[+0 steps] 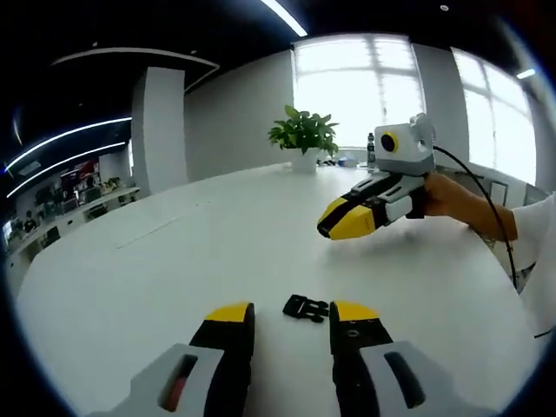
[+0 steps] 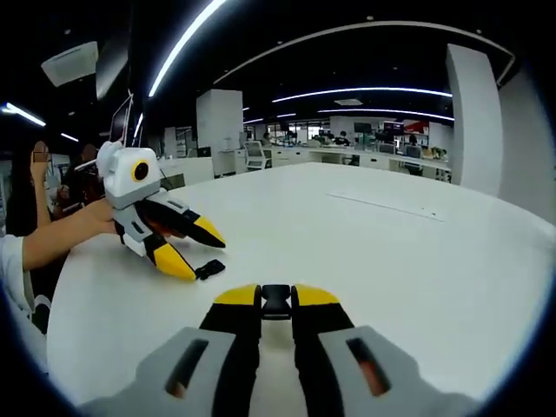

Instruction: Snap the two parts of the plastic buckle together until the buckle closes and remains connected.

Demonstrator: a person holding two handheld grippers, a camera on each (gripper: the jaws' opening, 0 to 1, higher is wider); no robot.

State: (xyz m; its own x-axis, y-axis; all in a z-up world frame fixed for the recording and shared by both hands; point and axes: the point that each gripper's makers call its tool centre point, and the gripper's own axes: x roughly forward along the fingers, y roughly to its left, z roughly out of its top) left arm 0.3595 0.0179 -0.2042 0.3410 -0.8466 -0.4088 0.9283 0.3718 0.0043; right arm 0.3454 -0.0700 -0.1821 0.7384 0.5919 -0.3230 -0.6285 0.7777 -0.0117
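Two halves of a black plastic buckle are in play, and they are well apart. One buckle half (image 2: 275,301) is pinched between the tips of the right gripper (image 2: 276,300), its jaws pressed in on it from both sides. In the left gripper view that same gripper (image 1: 347,222) hangs above the white table (image 1: 174,252), off to the far right, held by a person's hand (image 1: 445,195).

The other buckle half (image 1: 306,307) lies flat on the table, just ahead of the left gripper (image 1: 291,314) and between its yellow-tipped jaws, which stand spread and do not touch it. Its long axis runs roughly across the gap from jaw to jaw, so one end faces the right jaw tip. In the right gripper view this half (image 2: 209,269) sits on the table just beside the lower jaw tip of the left gripper (image 2: 193,248).

The left gripper is plainly the nearer one to the loose half, so the likely next step is for it to close on that piece. After that, the two halves would need to be turned so their mating ends face each other along one line; which end of either half is the mating end is too small to tell here.

A potted plant (image 1: 304,137) stands at the far edge of the table.
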